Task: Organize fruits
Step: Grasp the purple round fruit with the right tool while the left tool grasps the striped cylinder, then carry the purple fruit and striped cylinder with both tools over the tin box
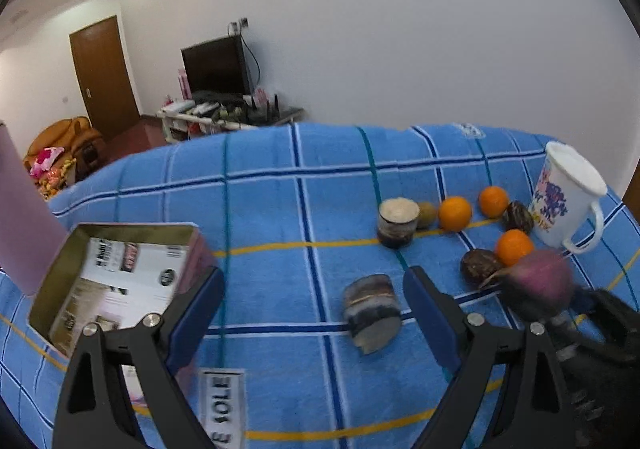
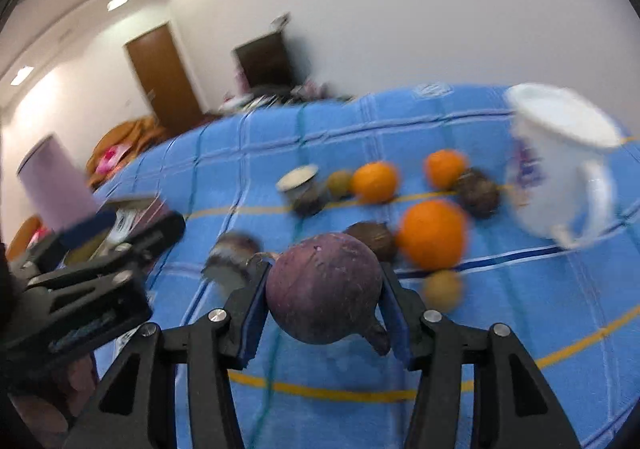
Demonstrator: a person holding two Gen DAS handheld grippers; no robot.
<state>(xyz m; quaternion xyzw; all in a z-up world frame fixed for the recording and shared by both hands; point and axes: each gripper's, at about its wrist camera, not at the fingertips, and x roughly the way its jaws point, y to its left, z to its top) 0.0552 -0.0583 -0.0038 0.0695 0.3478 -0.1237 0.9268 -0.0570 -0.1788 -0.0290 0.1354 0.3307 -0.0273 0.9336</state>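
My right gripper [image 2: 324, 289] is shut on a round purple fruit [image 2: 324, 285] and holds it above the blue checked cloth [image 2: 520, 309]; the fruit also shows blurred in the left wrist view [image 1: 538, 283]. My left gripper [image 1: 314, 309] is open and empty, next to an open tin box [image 1: 116, 281] on its left. Three oranges [image 1: 455, 213] [image 1: 493, 201] [image 1: 514, 247], dark brown fruits [image 1: 478, 267] [image 1: 518, 216] and a small green-brown fruit [image 1: 426, 215] lie on the cloth ahead to the right.
A white mug [image 1: 568, 197] stands at the far right. One small jar [image 1: 398, 223] stands upright and another [image 1: 374, 313] lies on its side between my left fingers. A pink lid or cup [image 1: 24, 217] rises behind the tin. A label [image 1: 222, 405] lies near.
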